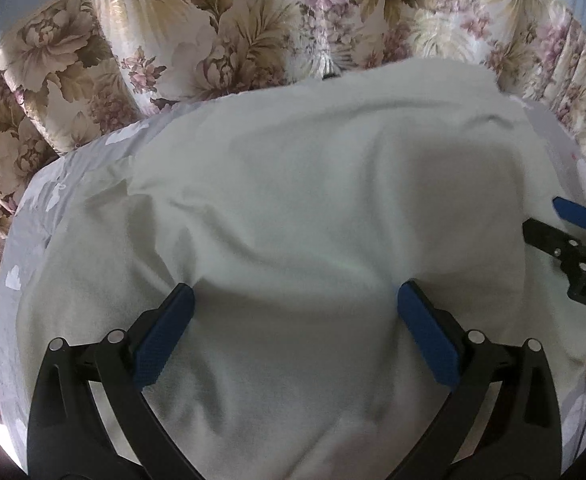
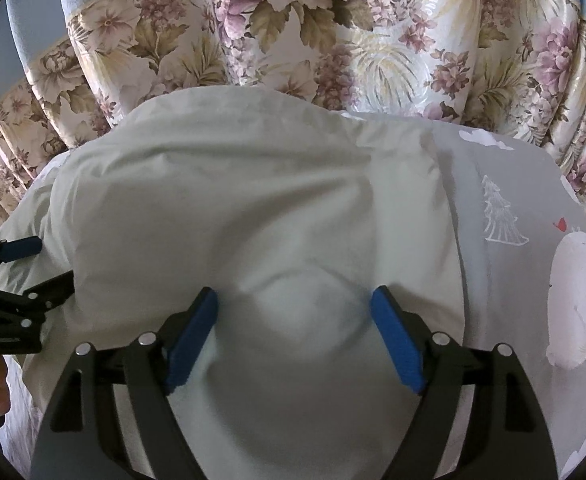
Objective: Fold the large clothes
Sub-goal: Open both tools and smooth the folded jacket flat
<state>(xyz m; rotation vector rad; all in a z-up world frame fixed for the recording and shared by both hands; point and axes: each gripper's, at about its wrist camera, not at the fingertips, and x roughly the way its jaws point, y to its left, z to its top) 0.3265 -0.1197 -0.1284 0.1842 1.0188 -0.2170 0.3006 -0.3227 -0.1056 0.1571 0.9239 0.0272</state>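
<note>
Both your tools stand spread wide, gripping nothing: the left tool and right tool hover over the white garment, which lies rumpled across the grey printed bed, reaching its far edge by the floral curtain.

Dim, soft daylight, perhaps through the curtain; fisheye-bent edges, slight blur.

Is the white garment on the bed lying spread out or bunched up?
Spread out, though rumpled. The white garment covers much of the grey sheet with soft creases. How many layers it has, cannot tell.
</note>
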